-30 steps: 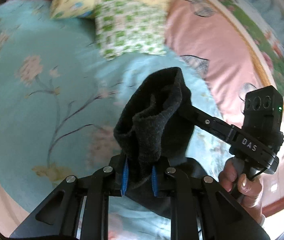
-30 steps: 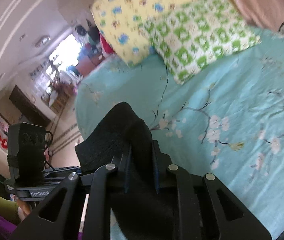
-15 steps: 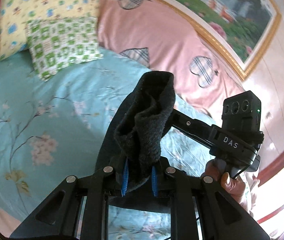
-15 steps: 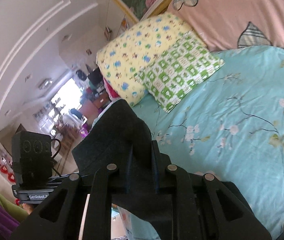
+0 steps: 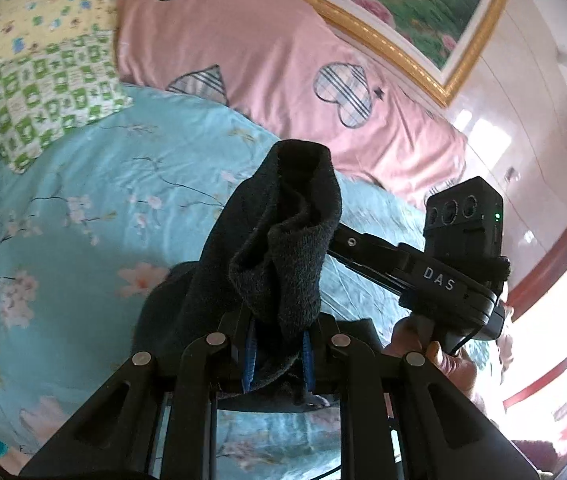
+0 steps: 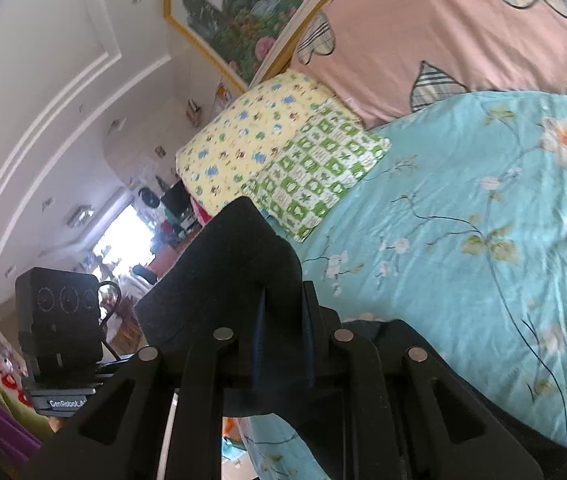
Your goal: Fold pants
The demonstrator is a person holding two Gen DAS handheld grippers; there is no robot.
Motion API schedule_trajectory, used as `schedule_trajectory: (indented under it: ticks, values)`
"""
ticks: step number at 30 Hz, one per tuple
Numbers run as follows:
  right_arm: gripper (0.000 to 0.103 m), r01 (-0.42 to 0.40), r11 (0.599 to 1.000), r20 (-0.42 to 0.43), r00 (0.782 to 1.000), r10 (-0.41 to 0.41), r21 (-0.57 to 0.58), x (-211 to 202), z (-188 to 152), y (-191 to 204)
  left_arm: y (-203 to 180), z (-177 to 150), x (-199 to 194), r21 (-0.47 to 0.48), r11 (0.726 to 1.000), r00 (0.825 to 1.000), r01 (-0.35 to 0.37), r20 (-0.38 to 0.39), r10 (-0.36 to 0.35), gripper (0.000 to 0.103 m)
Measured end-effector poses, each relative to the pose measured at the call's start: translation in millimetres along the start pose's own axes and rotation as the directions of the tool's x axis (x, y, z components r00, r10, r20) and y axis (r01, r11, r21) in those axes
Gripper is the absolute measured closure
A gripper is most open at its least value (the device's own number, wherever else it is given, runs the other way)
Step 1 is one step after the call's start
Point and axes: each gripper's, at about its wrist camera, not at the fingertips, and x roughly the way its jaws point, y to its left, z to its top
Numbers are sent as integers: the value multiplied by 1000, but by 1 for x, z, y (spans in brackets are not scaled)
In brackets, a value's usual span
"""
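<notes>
Both grippers hold the dark pants [image 5: 283, 248] up in the air above the bed [image 5: 63, 216]. The left gripper [image 5: 277, 354] has its fingers closed on a thick bunched fold of the fabric, and the right gripper [image 6: 283, 344] has its fingers closed on a flatter edge of the same garment. Part of the cloth hangs down below the fingers toward the bed's near edge.

The likeliest trouble, as I judge it, is a slip: the left pinch takes in several rolled layers, so a tug sideways could pull one layer free and leave the fold lopsided. The two grippers sit close together, so the hanging cloth may twist or double on itself when lowered, giving creases instead of a flat fold. The right gripper's body [image 5: 459, 264] reaches across just beside the bunch, and the two could knock together.

Around them, the green checked pillow [image 5: 51, 92] and the yellow pillow [image 5: 31, 12] lie at the bed's far corner, against the pink headboard cover [image 5: 267, 52]; a framed picture [image 5: 435, 4] hangs above. None of these lies near the pants; the middle of the bed is open for laying them down.
</notes>
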Motion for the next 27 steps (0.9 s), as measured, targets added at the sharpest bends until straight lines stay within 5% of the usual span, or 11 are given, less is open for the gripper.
schedule_trajectory:
  ticks: [27]
  values:
    - [85, 83, 977, 99, 990, -104, 194, -92, -58, -85, -83, -45, 91, 188, 980, 978, 62, -205, -22, 85]
